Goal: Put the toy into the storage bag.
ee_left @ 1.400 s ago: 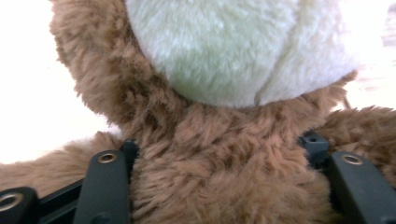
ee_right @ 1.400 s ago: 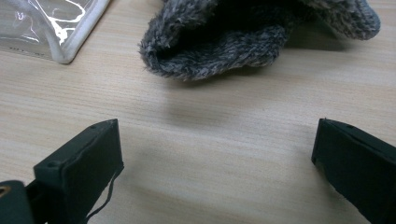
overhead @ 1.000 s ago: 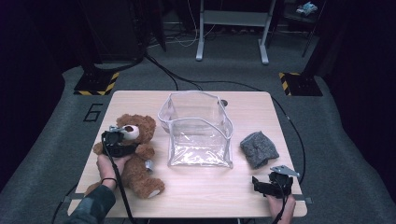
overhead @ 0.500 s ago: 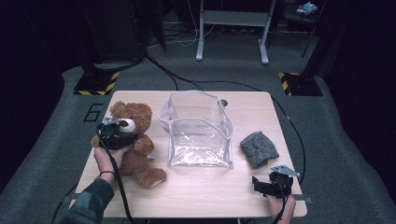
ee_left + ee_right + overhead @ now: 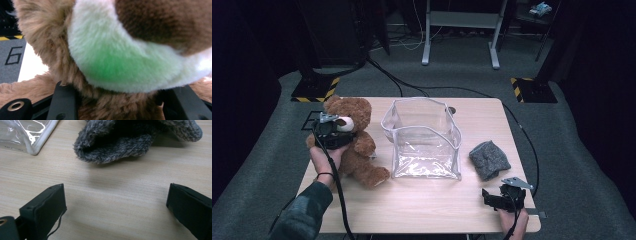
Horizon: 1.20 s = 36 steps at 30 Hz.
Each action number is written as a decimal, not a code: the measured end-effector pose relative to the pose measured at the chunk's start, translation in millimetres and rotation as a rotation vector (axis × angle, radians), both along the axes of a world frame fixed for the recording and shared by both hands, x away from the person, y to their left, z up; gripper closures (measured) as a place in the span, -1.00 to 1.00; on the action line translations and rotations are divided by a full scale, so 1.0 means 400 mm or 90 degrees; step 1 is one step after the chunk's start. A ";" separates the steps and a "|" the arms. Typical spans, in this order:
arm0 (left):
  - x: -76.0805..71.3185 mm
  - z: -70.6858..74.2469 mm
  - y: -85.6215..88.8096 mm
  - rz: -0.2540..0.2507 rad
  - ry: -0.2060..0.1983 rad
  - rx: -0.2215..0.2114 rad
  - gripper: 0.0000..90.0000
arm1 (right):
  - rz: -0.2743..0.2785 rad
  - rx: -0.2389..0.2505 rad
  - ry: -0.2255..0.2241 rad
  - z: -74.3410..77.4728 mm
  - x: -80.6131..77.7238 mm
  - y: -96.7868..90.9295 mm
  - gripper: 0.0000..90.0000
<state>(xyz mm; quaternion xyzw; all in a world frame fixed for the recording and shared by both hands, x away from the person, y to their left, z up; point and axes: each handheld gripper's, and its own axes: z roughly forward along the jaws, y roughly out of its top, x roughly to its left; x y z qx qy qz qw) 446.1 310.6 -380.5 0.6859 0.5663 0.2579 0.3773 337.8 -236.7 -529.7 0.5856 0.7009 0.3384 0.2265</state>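
From above, the left gripper point(image 5: 333, 134) clamps the teddy bear point(image 5: 354, 142) at the table's left, beside the clear bag point(image 5: 424, 140), not yet inside. The left gripper view shows fur squeezed between both jaws. The right gripper point(image 5: 115, 207) rests wide open near the grey cloth point(image 5: 135, 140).

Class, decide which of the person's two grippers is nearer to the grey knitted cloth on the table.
Right. The right gripper rests just in front of the grey cloth, jaws open toward it; the left gripper grips the teddy bear beyond the clear bag.
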 end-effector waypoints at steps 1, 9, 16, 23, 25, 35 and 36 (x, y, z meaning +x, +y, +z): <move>0.003 0.009 -0.002 0.002 -0.004 -0.001 0.08 | 0.000 0.000 0.000 0.000 0.000 0.000 -0.96; 0.029 0.065 -0.007 0.009 -0.023 0.008 0.07 | 0.001 -0.003 0.000 0.000 0.000 0.000 -0.96; 0.045 0.106 0.001 0.025 -0.038 0.013 0.07 | 0.003 -0.004 0.000 0.000 0.001 0.001 -0.96; 0.059 0.149 0.006 0.041 -0.052 0.024 0.07 | 0.002 -0.009 0.001 -0.001 0.001 0.004 -0.96; 0.063 0.171 0.001 0.044 -0.064 0.036 0.07 | 0.002 -0.009 0.001 -0.001 0.001 0.004 -0.96; 0.083 0.245 -0.014 0.060 -0.100 0.046 0.07 | 0.007 -0.015 0.002 -0.001 0.001 0.004 -0.96; 0.084 0.253 -0.016 0.061 -0.104 0.047 0.07 | 0.007 -0.015 0.002 0.000 0.001 0.004 -0.96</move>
